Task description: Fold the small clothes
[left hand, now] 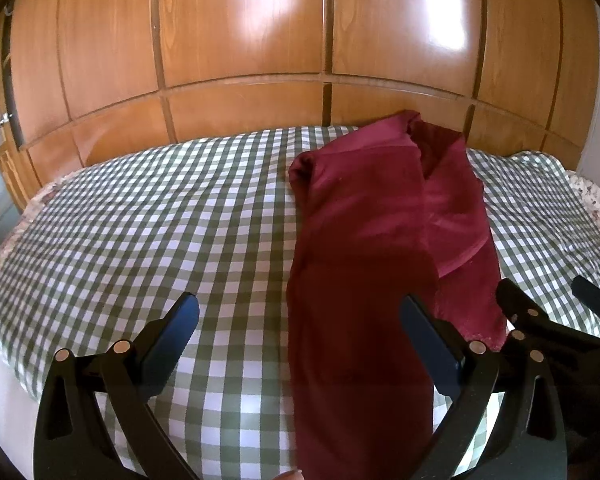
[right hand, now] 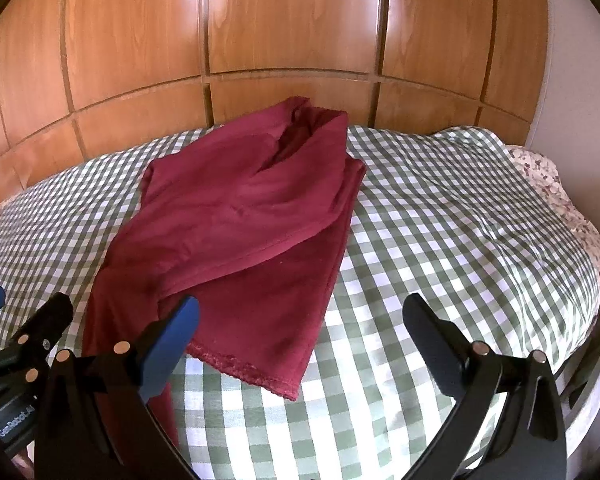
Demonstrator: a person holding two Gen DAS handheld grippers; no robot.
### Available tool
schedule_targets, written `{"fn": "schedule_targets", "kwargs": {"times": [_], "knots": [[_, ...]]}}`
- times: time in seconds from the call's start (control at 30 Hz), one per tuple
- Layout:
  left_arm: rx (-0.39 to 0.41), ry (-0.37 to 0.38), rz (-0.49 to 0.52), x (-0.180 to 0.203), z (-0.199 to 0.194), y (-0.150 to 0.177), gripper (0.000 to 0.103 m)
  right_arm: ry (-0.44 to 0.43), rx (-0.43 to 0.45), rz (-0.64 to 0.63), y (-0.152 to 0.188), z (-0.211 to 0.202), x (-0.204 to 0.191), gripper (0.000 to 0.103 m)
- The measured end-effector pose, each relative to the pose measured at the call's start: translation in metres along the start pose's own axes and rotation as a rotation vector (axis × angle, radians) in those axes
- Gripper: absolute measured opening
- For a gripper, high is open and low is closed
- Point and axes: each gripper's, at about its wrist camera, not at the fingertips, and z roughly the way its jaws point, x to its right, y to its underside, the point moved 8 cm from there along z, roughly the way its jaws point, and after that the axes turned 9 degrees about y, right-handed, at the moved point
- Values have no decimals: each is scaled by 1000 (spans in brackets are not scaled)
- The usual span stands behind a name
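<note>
A dark red long-sleeved top [left hand: 364,216] lies on a green-and-white checked bedspread [left hand: 160,208], folded lengthwise with a sleeve laid across its front. It also shows in the right wrist view [right hand: 240,216], its lace hem [right hand: 244,372] nearest me. My left gripper [left hand: 300,312] is open and empty, hovering over the garment's near left part. My right gripper [right hand: 300,312] is open and empty above the hem's right corner. The right gripper's fingers [left hand: 516,312] show at the right of the left wrist view, and the left gripper's fingers [right hand: 40,324] at the left of the right wrist view.
A wooden panelled wardrobe [left hand: 240,60] stands behind the bed, also in the right wrist view [right hand: 292,40]. A floral sheet edge [right hand: 548,184] shows at the bed's far right corner. The checked bedspread [right hand: 460,220] stretches to the right of the garment.
</note>
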Motion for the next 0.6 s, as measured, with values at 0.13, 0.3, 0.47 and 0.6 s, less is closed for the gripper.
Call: {"fn": "schedule_targets", "kwargs": {"times": [0.13,0.3,0.47,0.6], "knots": [[12,-9,3,0,-5,-1,100,-11,23,33,-4,-8,9,101],[35,-1,-9,0,-13,-5,100,-11,110,78,-19,-31,20,101],[48,4,-8,2,-19,-6,100,-6,108,67,-16,-33,21,101],[62,2,-4,3,-24,-7,100,0,89,57,-9,-30,21,101]]}}
